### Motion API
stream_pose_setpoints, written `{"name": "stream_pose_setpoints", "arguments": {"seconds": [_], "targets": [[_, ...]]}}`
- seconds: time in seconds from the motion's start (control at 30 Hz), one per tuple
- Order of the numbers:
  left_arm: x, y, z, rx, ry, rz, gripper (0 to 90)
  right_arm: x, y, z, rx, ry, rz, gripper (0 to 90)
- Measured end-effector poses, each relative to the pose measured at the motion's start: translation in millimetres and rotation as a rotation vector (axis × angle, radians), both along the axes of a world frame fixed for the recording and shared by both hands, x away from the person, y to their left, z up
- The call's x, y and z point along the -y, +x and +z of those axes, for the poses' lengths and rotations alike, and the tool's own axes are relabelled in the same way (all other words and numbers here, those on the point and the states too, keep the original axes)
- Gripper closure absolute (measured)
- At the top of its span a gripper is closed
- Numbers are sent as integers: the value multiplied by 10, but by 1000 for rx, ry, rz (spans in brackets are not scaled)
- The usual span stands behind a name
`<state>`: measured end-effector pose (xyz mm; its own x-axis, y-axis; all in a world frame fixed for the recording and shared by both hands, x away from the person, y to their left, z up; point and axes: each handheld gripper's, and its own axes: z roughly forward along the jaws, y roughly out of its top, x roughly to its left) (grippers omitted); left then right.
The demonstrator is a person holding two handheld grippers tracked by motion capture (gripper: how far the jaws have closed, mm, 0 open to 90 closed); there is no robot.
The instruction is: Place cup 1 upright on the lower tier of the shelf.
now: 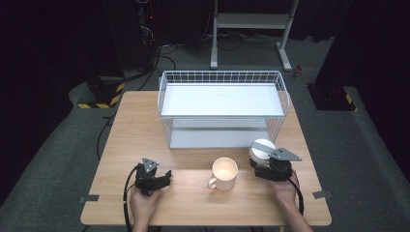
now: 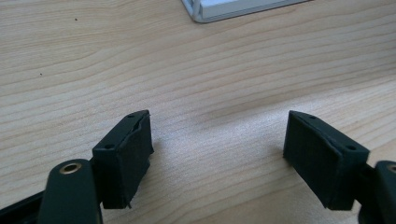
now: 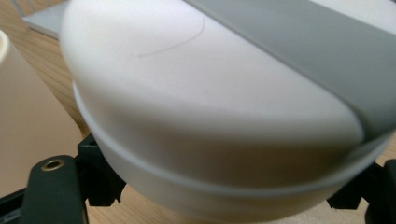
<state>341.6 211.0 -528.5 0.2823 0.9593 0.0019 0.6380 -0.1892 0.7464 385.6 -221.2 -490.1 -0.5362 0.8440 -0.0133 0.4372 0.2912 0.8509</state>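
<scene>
A white bowl (image 1: 261, 149) sits at the right of the wooden table (image 1: 138, 130), and my right gripper (image 1: 261, 162) is shut on it from the near side. In the right gripper view the bowl (image 3: 205, 107) bulges over both black jaws of the right gripper (image 3: 229, 198), whose pads are hidden against its sides. A cream mug (image 1: 225, 173) stands upright in the middle, handle toward the front left; its wall (image 3: 28, 112) shows left of the bowl. My left gripper (image 1: 165, 177) rests low at the front left, open, with bare wood between its jaws (image 2: 217, 140).
A white wire rack (image 1: 222, 76) with two white shelves stands at the back centre of the table; its lower shelf corner (image 2: 224, 9) shows ahead of the left gripper. Dark floor, cables and a metal stand lie beyond the table.
</scene>
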Motion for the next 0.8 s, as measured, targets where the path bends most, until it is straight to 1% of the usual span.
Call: {"name": "stream_pose_setpoints", "arguments": {"seconds": [0.07, 0.17, 0.2, 0.3, 0.4, 0.5, 0.53, 0.7, 0.77, 0.8], "targets": [[3, -1, 2, -2, 3, -8, 239, -15, 31, 39, 1, -7, 7, 187], [6, -5, 0, -1, 0, -6, 239, -42, 52, 94, -12, 8, 17, 187], [6, -5, 0, -1, 0, -6, 239, -51, 61, 107, -9, 8, 22, 186], [7, -7, 0, -1, -1, -6, 239, -100, 127, 136, -14, -1, 33, 187], [5, -10, 1, -1, 2, -8, 239, -158, 183, 172, -12, 4, 43, 187], [5, -10, 1, -2, 1, -8, 239, -225, 208, 202, -6, -4, 64, 187], [5, -10, 1, -2, 1, -7, 239, -245, 228, 214, -9, -13, 69, 187], [6, -8, 0, -1, 0, -10, 238, -321, 328, 285, -24, -10, 92, 187], [7, -9, 0, 0, 0, -12, 238, -333, 364, 287, -37, 8, 96, 187], [6, -8, 0, -1, -1, -11, 238, -340, 382, 280, -36, 8, 97, 187]]}}
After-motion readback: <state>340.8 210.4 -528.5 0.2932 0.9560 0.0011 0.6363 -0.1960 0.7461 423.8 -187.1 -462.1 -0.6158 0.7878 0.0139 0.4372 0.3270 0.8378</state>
